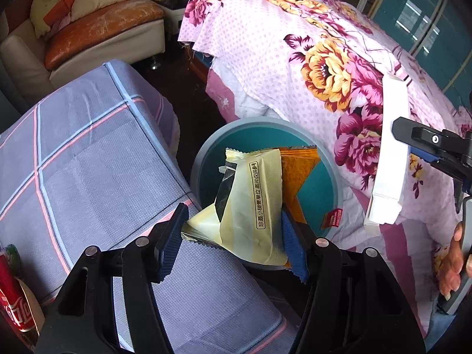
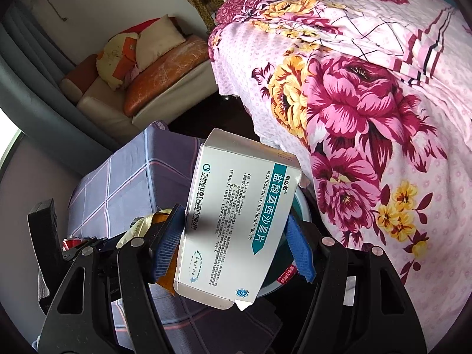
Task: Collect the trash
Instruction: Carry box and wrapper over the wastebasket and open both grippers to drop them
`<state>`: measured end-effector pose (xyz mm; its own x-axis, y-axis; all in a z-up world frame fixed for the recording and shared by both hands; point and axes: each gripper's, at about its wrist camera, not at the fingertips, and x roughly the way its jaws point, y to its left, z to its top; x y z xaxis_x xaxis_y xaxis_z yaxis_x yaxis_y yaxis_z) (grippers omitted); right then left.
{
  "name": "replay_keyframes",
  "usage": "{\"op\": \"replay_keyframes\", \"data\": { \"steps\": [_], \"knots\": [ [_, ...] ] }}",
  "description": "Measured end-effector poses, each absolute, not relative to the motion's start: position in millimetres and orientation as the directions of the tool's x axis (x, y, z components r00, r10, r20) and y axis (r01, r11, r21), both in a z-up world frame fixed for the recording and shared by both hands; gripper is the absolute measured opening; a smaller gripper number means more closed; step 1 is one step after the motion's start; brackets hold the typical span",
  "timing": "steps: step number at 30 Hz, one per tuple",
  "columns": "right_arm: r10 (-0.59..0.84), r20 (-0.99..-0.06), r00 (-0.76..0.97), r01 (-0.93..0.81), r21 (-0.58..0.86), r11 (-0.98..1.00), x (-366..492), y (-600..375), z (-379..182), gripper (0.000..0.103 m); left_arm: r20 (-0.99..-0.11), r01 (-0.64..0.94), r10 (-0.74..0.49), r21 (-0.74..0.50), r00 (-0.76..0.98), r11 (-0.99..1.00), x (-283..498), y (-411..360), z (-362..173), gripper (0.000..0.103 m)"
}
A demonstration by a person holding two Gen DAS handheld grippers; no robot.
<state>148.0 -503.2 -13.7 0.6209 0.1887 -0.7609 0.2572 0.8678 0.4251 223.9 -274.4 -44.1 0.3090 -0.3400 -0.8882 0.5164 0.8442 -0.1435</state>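
My left gripper [image 1: 233, 242] is shut on a pale yellow snack wrapper [image 1: 253, 203] and holds it over the rim of a teal trash bin [image 1: 318, 185]. An orange wrapper [image 1: 298, 165] sits behind it over the bin. My right gripper [image 2: 236, 244] is shut on a white medicine box [image 2: 233, 215] with teal lettering. That box also shows in the left wrist view [image 1: 389, 153], right of the bin, with the right gripper [image 1: 433, 147] behind it. The bin in the right wrist view [image 2: 298, 209] is mostly hidden by the box.
A table under a purple plaid cloth [image 1: 97, 159] stands left of the bin. A bed with a pink floral sheet [image 1: 324, 67] is to the right. A red cola can [image 1: 13, 298] stands at the table's near left. A sofa with cushions [image 1: 88, 29] is at the back.
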Motion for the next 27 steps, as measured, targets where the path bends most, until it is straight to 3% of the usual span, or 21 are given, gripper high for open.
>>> {"op": "replay_keyframes", "data": {
  "steps": [7, 27],
  "knots": [
    [0.182, -0.766, 0.617, 0.269, 0.422, 0.866, 150, -507, -17, 0.064, -0.877, 0.517, -0.351, -0.144, 0.328, 0.844, 225, -278, -41, 0.086],
    [0.193, -0.8, 0.567, 0.255, 0.394, 0.883, 164, -485, -23, 0.066, -0.868, 0.47, -0.382, -0.207, 0.317, 0.858, 219, -243, -35, 0.089]
  ]
}}
